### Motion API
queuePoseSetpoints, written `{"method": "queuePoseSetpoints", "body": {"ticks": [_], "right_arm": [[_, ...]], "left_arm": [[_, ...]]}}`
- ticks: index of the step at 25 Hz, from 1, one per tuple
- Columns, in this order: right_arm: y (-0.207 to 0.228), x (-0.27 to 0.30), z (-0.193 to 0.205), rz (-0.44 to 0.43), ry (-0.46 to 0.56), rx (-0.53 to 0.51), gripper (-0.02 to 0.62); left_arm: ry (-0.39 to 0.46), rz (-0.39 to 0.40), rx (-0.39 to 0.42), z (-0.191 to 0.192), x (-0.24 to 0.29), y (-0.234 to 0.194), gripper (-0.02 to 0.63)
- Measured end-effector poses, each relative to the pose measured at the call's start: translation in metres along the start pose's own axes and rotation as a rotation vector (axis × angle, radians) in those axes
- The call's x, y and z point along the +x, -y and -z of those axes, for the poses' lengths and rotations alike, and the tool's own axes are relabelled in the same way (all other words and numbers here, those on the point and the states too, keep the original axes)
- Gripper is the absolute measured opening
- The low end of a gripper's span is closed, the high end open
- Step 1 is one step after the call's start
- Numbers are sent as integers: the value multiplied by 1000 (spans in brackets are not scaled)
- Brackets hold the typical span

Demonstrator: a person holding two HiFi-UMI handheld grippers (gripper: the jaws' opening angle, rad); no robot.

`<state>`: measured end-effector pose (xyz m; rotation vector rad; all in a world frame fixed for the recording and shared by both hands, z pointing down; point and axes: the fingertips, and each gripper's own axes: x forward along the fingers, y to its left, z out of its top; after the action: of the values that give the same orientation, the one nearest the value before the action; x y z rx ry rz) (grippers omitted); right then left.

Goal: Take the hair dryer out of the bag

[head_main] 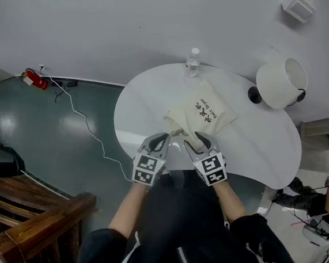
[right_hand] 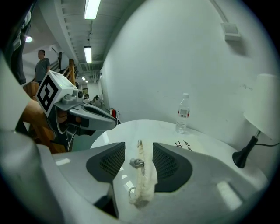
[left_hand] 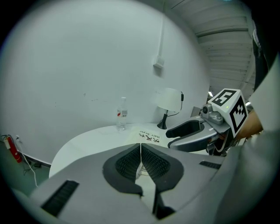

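Observation:
A cream cloth bag with black "Hair Dryer" print lies flat on the round white table, its gathered mouth towards me. My right gripper is open around that mouth. In the right gripper view the bunched cloth and a grey cord lock lie between the pads without touching them. My left gripper is shut, its tip at the bag's near left corner. In the left gripper view the pads meet in a thin seam, with a pale scrap behind them. The hair dryer is hidden.
A clear water bottle stands at the table's far edge. A white lamp with a black base sits at the far right. A cable and a red extinguisher lie on the floor to the left.

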<state>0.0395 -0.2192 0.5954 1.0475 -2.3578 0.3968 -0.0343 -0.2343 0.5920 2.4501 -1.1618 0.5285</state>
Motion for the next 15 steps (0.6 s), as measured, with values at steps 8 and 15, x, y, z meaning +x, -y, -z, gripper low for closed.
{"method": "queuePoseSetpoints", "body": {"ticks": [8, 15], "right_arm": [[7, 21, 27, -32, -101, -62, 184], [15, 46, 45, -40, -184, -93, 184]], "left_arm": [[-27, -34, -25, 9, 2, -4, 14], [-55, -57, -42, 17, -2, -5, 14]]}}
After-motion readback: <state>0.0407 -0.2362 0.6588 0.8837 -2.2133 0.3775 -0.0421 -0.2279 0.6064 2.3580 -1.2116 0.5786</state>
